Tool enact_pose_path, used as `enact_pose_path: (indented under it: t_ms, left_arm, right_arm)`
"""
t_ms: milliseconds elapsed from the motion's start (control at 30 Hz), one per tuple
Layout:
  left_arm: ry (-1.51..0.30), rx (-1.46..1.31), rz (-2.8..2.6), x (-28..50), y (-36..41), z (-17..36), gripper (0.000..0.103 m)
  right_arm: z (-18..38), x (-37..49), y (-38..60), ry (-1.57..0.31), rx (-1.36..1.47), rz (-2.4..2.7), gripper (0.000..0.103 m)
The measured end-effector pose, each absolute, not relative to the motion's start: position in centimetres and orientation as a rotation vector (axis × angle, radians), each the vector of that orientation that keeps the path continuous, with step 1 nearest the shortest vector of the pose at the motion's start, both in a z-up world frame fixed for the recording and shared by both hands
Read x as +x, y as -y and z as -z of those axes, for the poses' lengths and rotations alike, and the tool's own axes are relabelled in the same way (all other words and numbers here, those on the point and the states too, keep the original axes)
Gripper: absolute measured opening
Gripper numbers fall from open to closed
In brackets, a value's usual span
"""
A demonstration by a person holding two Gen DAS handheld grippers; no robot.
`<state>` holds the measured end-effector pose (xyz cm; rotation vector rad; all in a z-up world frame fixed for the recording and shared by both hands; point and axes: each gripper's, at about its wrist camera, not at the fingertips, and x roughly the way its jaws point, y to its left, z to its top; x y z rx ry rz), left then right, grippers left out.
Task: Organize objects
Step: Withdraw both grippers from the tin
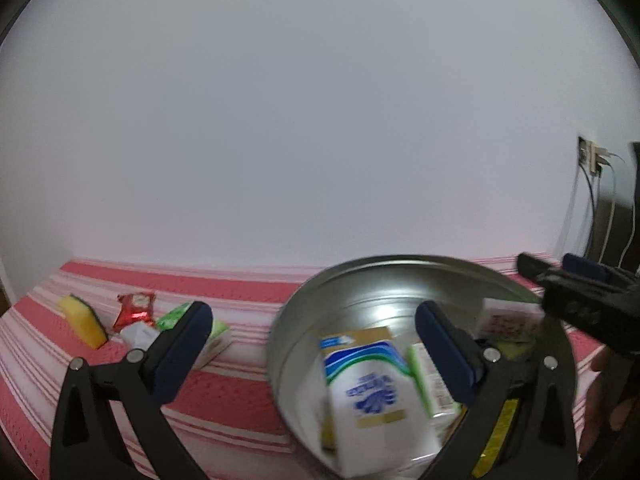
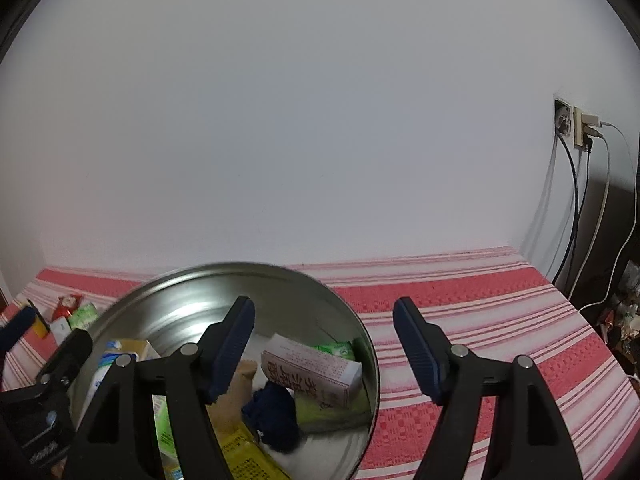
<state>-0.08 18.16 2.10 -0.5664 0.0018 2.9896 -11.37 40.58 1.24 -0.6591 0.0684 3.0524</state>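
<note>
A round metal basin (image 1: pixel 304 300) sits on a red-and-white striped cloth and holds several packages, among them a blurred white-and-blue carton (image 1: pixel 368 384). My left gripper (image 1: pixel 312 324) is open and empty, its right finger over the basin. In the right wrist view the basin (image 2: pixel 344 312) holds a white-and-red box (image 2: pixel 316 372), a dark blue cloth (image 2: pixel 272 412) and a yellow packet (image 2: pixel 248 456). My right gripper (image 2: pixel 324 328) is open and empty above the basin's right rim.
On the cloth at the left lie a yellow sponge (image 1: pixel 82 320), a red wrapper (image 1: pixel 134 308) and a green-and-white box (image 1: pixel 216 336). A wall socket with cables (image 2: pixel 576 128) is at the right. The striped cloth (image 2: pixel 480 320) runs right of the basin.
</note>
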Motion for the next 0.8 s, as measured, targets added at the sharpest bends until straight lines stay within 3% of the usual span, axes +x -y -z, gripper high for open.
enact_pose_path:
  t_ms: [333, 533, 800]
  left_arm:
    - [0.068, -0.585, -3.056, 0.6, -15.2, -2.5, 0.103]
    - [0.031, -0.579, -3.082, 0.6, -15.0, -2.2, 0.103]
    - [-0.032, -0.532, -3.115, 1.4, -13.7, -2.2, 0.103]
  right_arm:
    - [-0.5, -11.1, -41.0, -0.192, -0.630, -3.072, 0.074]
    - [0.4, -11.0, -40.5, -0.139, -0.594, -3.021, 0.074]
    - [0.2, -8.7, -39.8, -0.213, -0.422, -3.012, 0.074]
